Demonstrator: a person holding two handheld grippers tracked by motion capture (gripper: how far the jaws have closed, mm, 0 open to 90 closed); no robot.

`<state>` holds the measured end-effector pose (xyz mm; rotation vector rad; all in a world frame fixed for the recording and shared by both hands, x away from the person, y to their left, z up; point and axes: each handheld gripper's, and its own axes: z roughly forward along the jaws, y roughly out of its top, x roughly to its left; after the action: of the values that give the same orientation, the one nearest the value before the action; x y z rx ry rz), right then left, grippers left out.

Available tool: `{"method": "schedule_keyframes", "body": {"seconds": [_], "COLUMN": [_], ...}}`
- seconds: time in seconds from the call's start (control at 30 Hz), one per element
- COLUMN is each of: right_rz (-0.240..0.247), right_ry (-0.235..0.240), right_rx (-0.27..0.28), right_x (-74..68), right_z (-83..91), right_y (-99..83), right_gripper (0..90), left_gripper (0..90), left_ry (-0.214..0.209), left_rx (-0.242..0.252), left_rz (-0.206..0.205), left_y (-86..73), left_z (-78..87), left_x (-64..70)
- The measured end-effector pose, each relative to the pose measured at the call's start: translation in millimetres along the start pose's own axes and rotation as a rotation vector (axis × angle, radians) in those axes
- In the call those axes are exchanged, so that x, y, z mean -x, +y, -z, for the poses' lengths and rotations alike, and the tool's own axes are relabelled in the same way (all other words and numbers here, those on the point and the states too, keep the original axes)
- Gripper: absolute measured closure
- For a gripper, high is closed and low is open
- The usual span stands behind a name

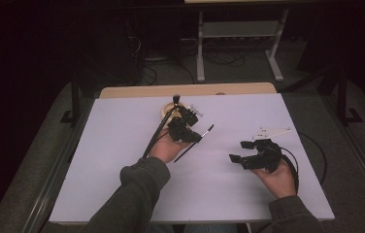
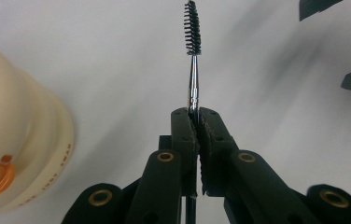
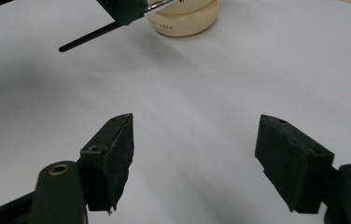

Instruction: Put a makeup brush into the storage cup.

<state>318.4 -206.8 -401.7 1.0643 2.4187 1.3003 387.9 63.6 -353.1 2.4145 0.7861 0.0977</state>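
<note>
Spoolie brush (image 2: pixel 193 28) sits pinched between the pressed-together fingers (image 2: pixel 183 135) of the left gripper (image 1: pixel 186 131), gripped at its metal ferrule, bristles pointing away from the hand and its thin black handle trailing back toward the near side of the table (image 1: pixel 122 184). A cream-coloured round container (image 3: pixel 183 18) stands just beside it on the far side. The right gripper (image 1: pixel 251 153) waits well apart at the right, its fingers (image 3: pixel 113 154) spread wide and holding nothing. Judging from this, the grip is narrow and the brush could pivot, so slow wrist motion would help. Keeping the bristles clear of the container until aligned seems wise.
</note>
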Motion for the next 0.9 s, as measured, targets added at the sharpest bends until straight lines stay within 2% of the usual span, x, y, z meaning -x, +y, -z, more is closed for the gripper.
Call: {"method": "schedule_keyframes", "body": {"seconds": [0.13, 0.17, 0.2, 0.23, 0.27, 0.3, 0.33, 0.43, 0.53, 0.6, 0.63, 0.77, 0.9], "right_rz": [0.003, 0.016, 0.011, 0.019, 0.018, 0.023, 0.018, 0.028, 0.033, 0.035, 0.036, 0.047, 0.036], "right_ry": [0.006, 0.006, 0.01, 0.009, 0.014, 0.015, 0.017, 0.025, 0.032, 0.036, 0.041, 0.057, 0.074], "right_rx": [-0.009, -0.004, -0.007, -0.009, -0.01, -0.012, -0.015, -0.014, -0.012, -0.015, -0.016, -0.009, -0.015], "right_x": [-4.2, -4.1, -5.3, -5.8, -6.7, -7.3, -8.7, -10.8, -13.0, -14.8, -15.7, -18.2, -21.3], "right_z": [-2.3, -3.4, -3.8, -4.4, -5.1, -5.6, -6.0, -7.7, -9.4, -10.3, -10.6, -12.9, -14.0], "right_y": [1.8, 2.2, 2.6, 3.2, 3.6, 4.1, 4.7, 6.1, 7.2, 8.0, 8.5, 9.9, 11.8], "right_gripper": [27.1, 27.1, 27.2, 27.2, 27.2, 27.2, 27.2, 27.2, 27.2, 27.3, 27.2, 27.4, 27.4], "left_gripper": [86.0, 86.0, 86.0, 86.0, 86.0, 86.0, 86.0, 86.0, 86.0, 86.0, 86.0, 86.0, 86.0], "left_ry": [-0.009, -0.013, -0.014, -0.014, -0.015, -0.018, -0.02, -0.026, -0.026, -0.031, -0.031, -0.037, -0.047], "left_rx": [0.028, 0.026, 0.046, 0.037, 0.056, 0.048, 0.063, 0.08, 0.083, 0.11, 0.097, 0.119, 0.137], "left_rz": [0.007, 0.002, 0.019, 0.0, 0.018, 0.002, 0.014, 0.011, -0.005, 0.011, -0.005, 0.003, 0.013], "left_y": [-6.0, -7.4, -8.8, -9.9, -11.3, -12.4, -13.6, -17.2, -20.7, -22.9, -24.2, -28.9, -34.1], "left_z": [6.7, 8.9, 9.6, 12.2, 12.9, 15.7, 16.7, 21.6, 26.6, 28.9, 31.7, 37.4, 42.1], "left_x": [-2.0, -3.1, -2.7, -4.5, -3.5, -5.0, -4.5, -4.2, -4.6, -3.6, -4.9, -5.4, -5.2]}}
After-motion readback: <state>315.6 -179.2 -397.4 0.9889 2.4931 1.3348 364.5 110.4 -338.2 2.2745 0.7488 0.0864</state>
